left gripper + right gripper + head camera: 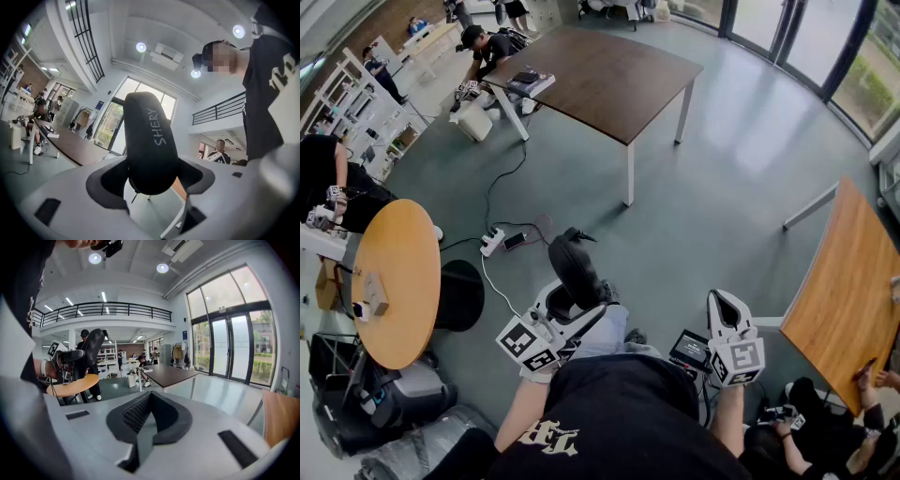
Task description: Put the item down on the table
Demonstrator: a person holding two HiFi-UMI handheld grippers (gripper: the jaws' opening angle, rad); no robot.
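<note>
A black oblong case (pixel 575 265) printed "SHERY" (pixel 151 140) stands up out of my left gripper (pixel 574 305), held in the air above the grey floor. In the left gripper view the jaws stand wide and clamp the lower end of the case, so the left gripper (pixel 151 180) is shut on it. My right gripper (pixel 721 302) hovers to the right at about the same height. Its pads (pixel 140 411) meet with nothing between them. The right gripper view also shows the case (pixel 93 348) at the left.
A round orange table (pixel 398 300) stands to my left, with a small box on it. Farther ahead is a brown table (pixel 619 84), and a wooden table (pixel 848 291) stands at the right. A power strip (pixel 492 242) with cables lies on the floor. Several people sit or stand around.
</note>
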